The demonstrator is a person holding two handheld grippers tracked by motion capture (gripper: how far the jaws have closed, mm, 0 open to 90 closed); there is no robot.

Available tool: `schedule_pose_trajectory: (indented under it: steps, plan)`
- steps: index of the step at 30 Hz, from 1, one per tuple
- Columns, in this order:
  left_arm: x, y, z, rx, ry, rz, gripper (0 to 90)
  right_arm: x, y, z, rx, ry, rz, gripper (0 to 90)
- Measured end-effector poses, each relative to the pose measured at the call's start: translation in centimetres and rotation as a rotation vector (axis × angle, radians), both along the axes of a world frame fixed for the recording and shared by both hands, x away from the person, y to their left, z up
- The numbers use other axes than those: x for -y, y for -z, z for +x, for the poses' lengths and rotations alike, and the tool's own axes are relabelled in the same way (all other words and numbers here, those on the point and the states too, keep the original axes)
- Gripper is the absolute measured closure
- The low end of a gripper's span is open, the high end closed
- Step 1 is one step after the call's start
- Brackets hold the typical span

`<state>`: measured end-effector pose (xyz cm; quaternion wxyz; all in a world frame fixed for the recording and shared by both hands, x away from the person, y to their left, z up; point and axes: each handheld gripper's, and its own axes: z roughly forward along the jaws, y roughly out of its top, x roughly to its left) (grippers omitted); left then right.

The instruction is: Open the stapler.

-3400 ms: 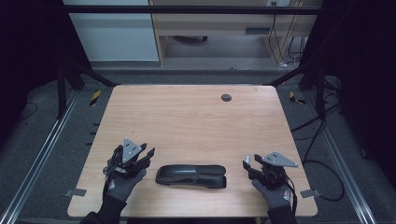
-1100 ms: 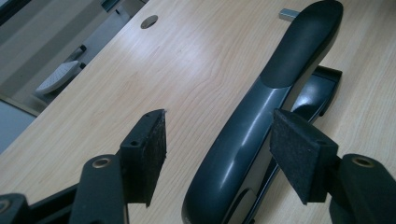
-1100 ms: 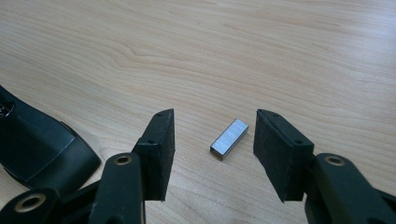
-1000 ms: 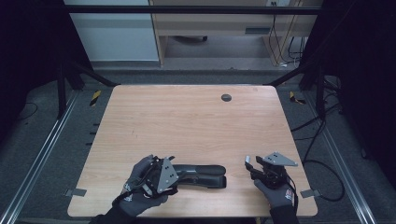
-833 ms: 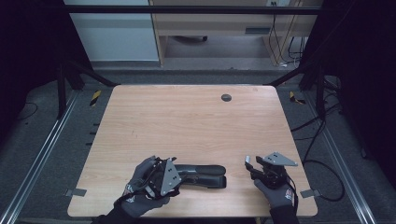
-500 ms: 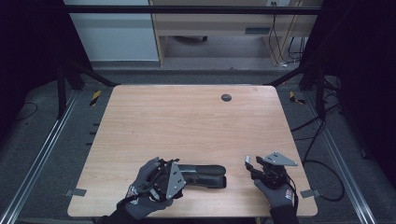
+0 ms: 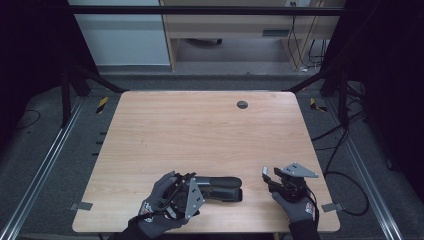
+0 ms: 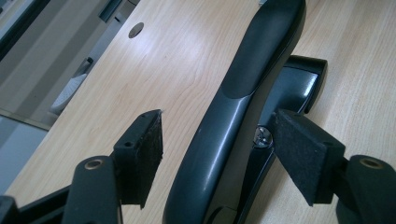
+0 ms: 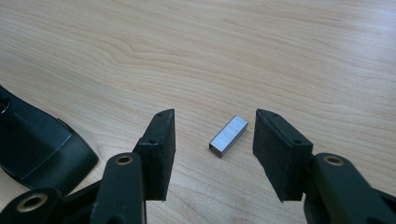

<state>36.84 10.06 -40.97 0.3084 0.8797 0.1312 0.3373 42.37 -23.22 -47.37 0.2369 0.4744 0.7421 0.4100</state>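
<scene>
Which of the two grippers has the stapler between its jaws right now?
The left gripper: its open jaws straddle the black stapler. The right gripper instead has a small strip of staples between its open jaws.

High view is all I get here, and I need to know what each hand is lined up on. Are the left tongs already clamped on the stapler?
Observer: No. In the left gripper view the left tongs stand open, one pad on each side of the stapler.
Operator: Which end of it?
Observer: The end with a small screw, which sits just beside one pad.
Operator: And the right tongs, anything near them?
Observer: Yes. A strip of staples lies flat on the table between the open right tongs, touching neither pad.
</scene>
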Motion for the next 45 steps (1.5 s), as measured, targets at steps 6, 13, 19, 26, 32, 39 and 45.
schedule_pose_trajectory:
  steps: [6, 13, 19, 26, 32, 39, 45]
  plan:
    - [0.6, 0.4, -0.2, 0.032, -0.005, 0.031, 32.3, 0.0, 0.0, 0.0, -0.002, 0.0, -0.003, 49.5]
    - [1.4, 0.9, -0.4, 0.044, 0.002, 0.063, 31.7, 0.0, 0.0, 0.0, -0.001, -0.001, 0.001, 50.6]
    - [1.8, 1.2, -0.4, 0.063, -0.002, 0.08, 31.0, 0.0, 0.0, 0.0, -0.001, -0.004, 0.0, 51.2]
    - [2.2, 1.4, -0.5, 0.081, 0.001, 0.091, 30.9, -0.1, 0.0, 0.0, -0.002, -0.004, 0.003, 51.3]
    - [2.7, 1.7, -0.6, 0.097, 0.004, 0.121, 30.8, 0.0, 0.0, 0.0, -0.001, -0.007, 0.001, 51.3]
    - [3.3, 1.9, -0.5, 0.114, 0.007, 0.131, 30.4, -0.1, 0.0, 0.0, -0.003, -0.004, 0.006, 51.4]
    - [4.2, 2.1, -0.6, 0.142, 0.021, 0.171, 29.9, -0.1, 0.0, -0.1, -0.005, -0.004, 0.016, 52.4]
